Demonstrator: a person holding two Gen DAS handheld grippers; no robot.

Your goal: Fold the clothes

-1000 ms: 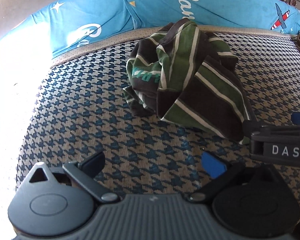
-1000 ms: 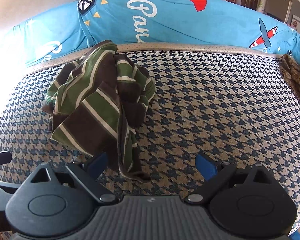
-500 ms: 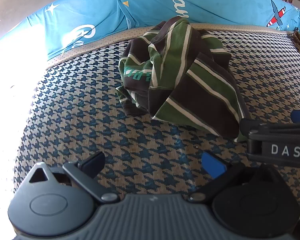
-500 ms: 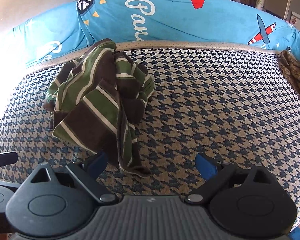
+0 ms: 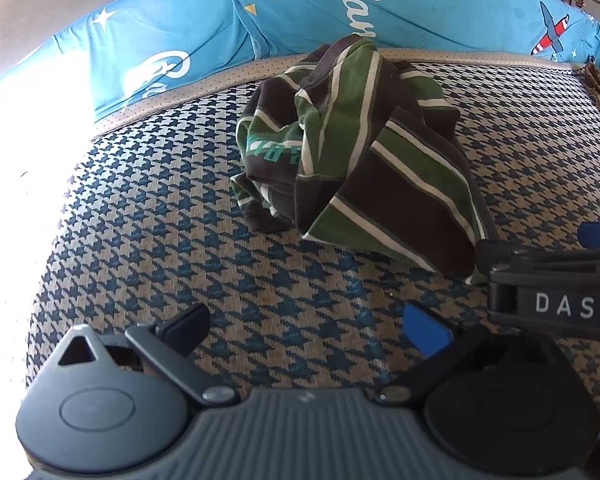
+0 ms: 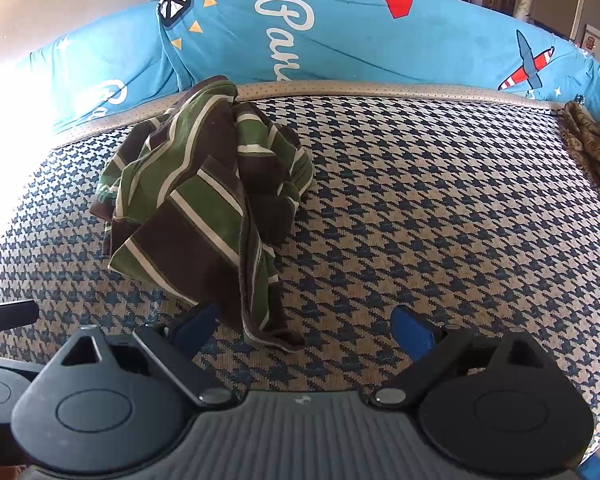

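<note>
Both cameras nearer crumpled green-brown striped shirt (image 5: pixel 356 168) heaped on houndstooth cushion (image 6: pixel 440 208); both grippers spread wide, empty.

Both grippers edged closer to striped shirt (image 6: pixel 204 196); shirt unmoved.

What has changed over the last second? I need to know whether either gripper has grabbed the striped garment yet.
Nothing has been grabbed. Both the left gripper and the right gripper have edged slightly forward toward the crumpled striped garment, which now sits a little lower and closer in both wrist views. Its shape and its spot on the houndstooth surface are unchanged, and both grippers remain open and empty.
</note>
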